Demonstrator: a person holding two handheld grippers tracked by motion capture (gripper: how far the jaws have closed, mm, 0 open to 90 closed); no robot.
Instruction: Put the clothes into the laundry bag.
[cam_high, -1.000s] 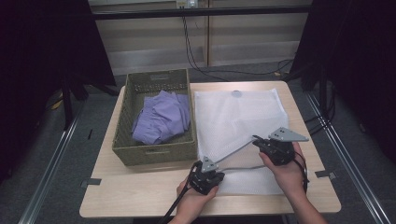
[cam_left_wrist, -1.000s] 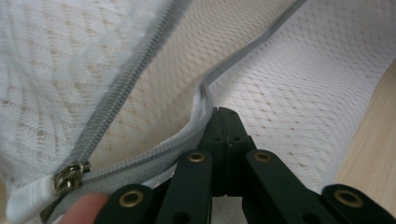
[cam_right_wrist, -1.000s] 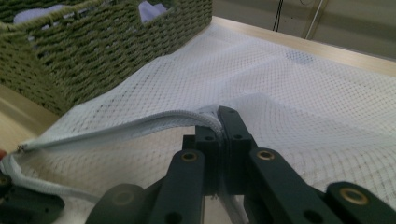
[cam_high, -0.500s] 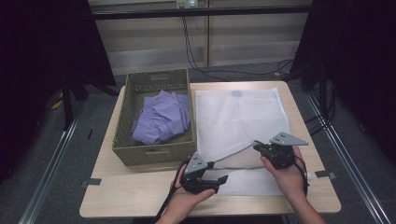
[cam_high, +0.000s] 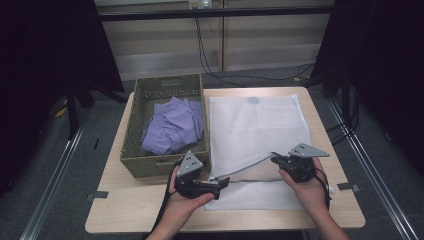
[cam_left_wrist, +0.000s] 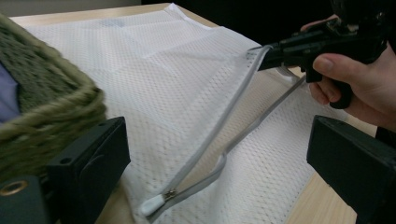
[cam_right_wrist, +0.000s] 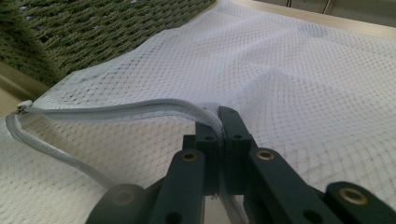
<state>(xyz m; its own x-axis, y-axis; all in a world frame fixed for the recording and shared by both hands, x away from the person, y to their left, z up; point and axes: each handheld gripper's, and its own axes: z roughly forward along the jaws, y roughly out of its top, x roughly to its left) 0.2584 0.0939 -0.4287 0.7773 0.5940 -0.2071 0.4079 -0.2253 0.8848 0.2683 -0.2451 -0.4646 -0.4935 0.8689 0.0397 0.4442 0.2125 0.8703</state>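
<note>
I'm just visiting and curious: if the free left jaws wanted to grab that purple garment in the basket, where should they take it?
Probably at the raised, rumpled fold near the middle of the purple garment, coming straight down from above. The woven basket walls it in on every side, so a sideways approach is blocked, and a bunched ridge gives the jaws of the open left gripper cloth to pinch.

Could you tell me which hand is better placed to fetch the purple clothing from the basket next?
The left. Its gripper has just been opening, with nothing between its fingers, right beside the basket holding the purple clothing. The right gripper is shut on the mesh bag's zipper edge, holding it open.
</note>
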